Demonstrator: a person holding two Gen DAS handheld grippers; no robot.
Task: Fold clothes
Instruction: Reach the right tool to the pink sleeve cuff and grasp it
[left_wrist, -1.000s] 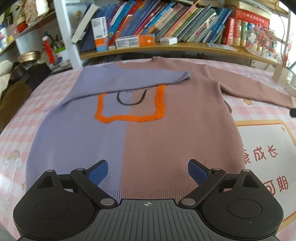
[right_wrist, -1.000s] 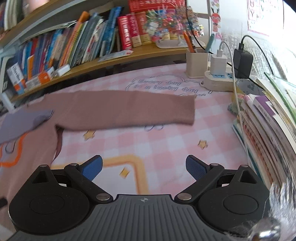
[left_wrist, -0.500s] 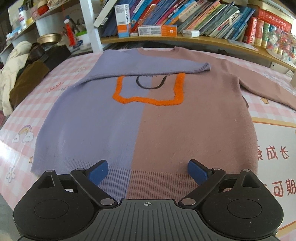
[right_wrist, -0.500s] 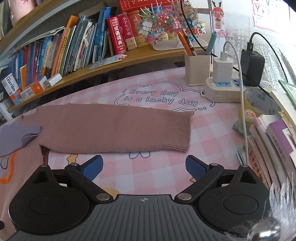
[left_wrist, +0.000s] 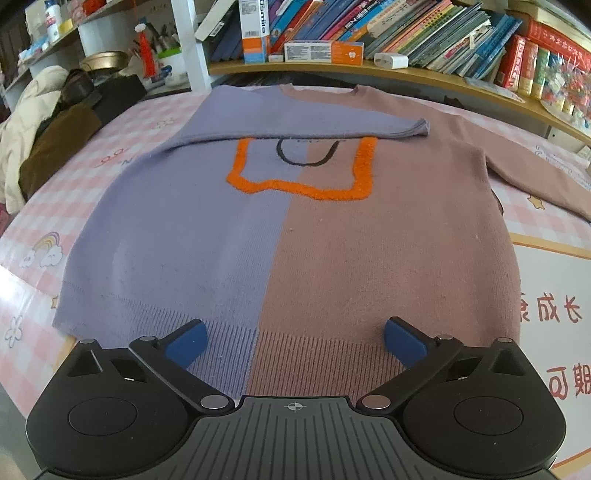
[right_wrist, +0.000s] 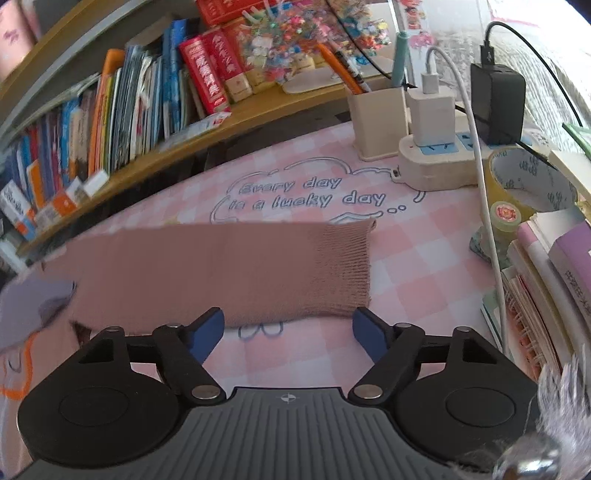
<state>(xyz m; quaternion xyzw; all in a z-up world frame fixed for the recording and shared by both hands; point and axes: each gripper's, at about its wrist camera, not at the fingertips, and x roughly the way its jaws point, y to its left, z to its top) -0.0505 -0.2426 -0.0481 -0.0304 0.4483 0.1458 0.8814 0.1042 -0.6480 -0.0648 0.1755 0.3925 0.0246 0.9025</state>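
A half purple, half brown sweater (left_wrist: 288, 236) with an orange outline lies flat on the pink checked table cover. Its purple sleeve (left_wrist: 295, 129) is folded across the chest. Its brown sleeve (right_wrist: 229, 273) lies stretched out to the right, with the ribbed cuff (right_wrist: 347, 269) at its end. My left gripper (left_wrist: 295, 343) is open and empty just above the sweater's hem. My right gripper (right_wrist: 288, 332) is open and empty, close in front of the brown sleeve near the cuff.
A bookshelf (left_wrist: 369, 70) runs along the back. A pen holder (right_wrist: 376, 125), a power strip (right_wrist: 436, 162) with chargers and cables, a tape roll (right_wrist: 524, 184) and stacked books (right_wrist: 554, 280) stand on the right. Clothes (left_wrist: 40, 125) lie piled at the far left.
My right gripper has moved forward towards the brown sleeve's cuff. My left gripper has drawn back towards the sweater's hem. Both stay open.
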